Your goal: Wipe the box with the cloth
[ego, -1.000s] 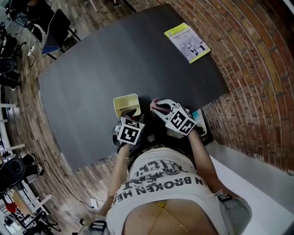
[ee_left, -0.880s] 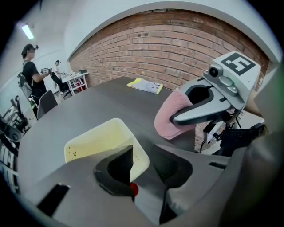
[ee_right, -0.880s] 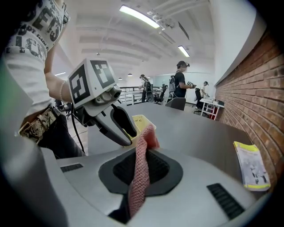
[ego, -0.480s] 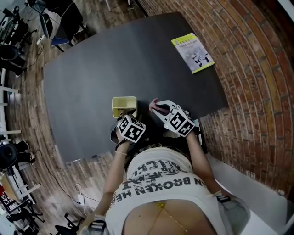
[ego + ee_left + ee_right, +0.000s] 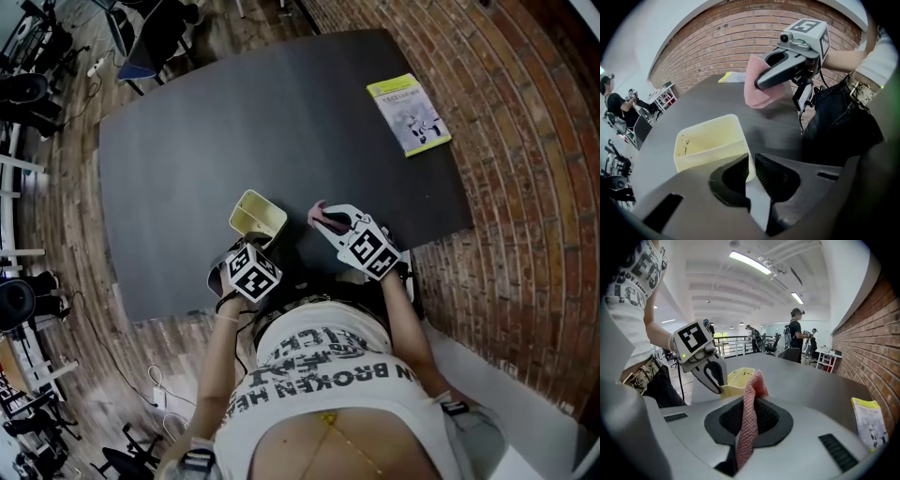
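Note:
A pale yellow open box (image 5: 258,214) stands on the dark table (image 5: 234,122) near its front edge. In the left gripper view the box (image 5: 710,150) has dark specks inside. My left gripper (image 5: 750,171) has just been closing, and its jaws now pinch the box's near wall. From the right gripper view the left gripper (image 5: 719,383) is seen at the box's (image 5: 738,377) rim. My right gripper (image 5: 323,217) hovers just right of the box, shut on a pink cloth (image 5: 749,423) that sticks up between its jaws. The left gripper view shows that cloth (image 5: 757,89) hanging.
A yellow-edged booklet (image 5: 410,113) lies at the table's far right corner. Brick paving (image 5: 525,187) runs along the right of the table, with wooden floor and a chair (image 5: 155,37) at the far left. People stand far off in the room (image 5: 794,329).
The left gripper has shifted left and lower and closed on the box's wall. The box has turned and now sits skewed. The right gripper with the cloth has stayed put.

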Demonstrator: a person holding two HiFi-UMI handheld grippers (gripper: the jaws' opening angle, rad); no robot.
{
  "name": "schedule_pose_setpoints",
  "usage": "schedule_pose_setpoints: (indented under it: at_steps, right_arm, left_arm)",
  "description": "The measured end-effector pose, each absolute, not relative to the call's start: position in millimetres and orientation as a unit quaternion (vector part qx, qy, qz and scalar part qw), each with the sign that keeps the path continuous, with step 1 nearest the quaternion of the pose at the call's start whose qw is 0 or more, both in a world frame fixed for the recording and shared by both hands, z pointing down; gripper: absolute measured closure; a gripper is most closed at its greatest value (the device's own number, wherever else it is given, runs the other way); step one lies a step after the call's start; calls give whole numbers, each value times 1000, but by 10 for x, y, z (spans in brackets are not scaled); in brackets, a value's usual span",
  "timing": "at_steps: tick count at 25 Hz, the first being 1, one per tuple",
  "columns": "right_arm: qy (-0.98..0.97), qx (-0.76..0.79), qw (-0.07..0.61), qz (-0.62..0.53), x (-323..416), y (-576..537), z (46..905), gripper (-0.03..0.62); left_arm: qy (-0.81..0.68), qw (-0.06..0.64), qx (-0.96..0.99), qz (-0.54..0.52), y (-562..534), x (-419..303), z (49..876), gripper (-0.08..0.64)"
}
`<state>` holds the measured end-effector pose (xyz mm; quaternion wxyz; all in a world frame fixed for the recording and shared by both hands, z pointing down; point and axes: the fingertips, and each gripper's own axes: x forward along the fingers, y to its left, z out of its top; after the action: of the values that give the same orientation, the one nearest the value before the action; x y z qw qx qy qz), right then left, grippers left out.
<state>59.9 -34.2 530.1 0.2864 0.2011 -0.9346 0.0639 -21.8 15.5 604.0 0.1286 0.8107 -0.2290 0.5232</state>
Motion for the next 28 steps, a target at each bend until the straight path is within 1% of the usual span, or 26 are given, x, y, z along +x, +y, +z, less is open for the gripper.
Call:
schedule_pose_setpoints:
  at_steps: [5,13,19,28]
  right_arm:
    - [-937,185,290,66,439,-318,5331,575]
    - [-940,160,294,61,80,-313,5348,575]
    - [-939,151,303,55,-75,-391,5434,575]
    - [-926,34,376,-24,-388,-641,5887,575]
  left_arm:
    - [-215,116,805,541,309,-499,6049,535]
    - [-163,76,820,543,474,-771,6038,538]
    - [-143,85,838,520,496,-803,6018,538]
    - [-135,87,846,509,495,-770,6032,538]
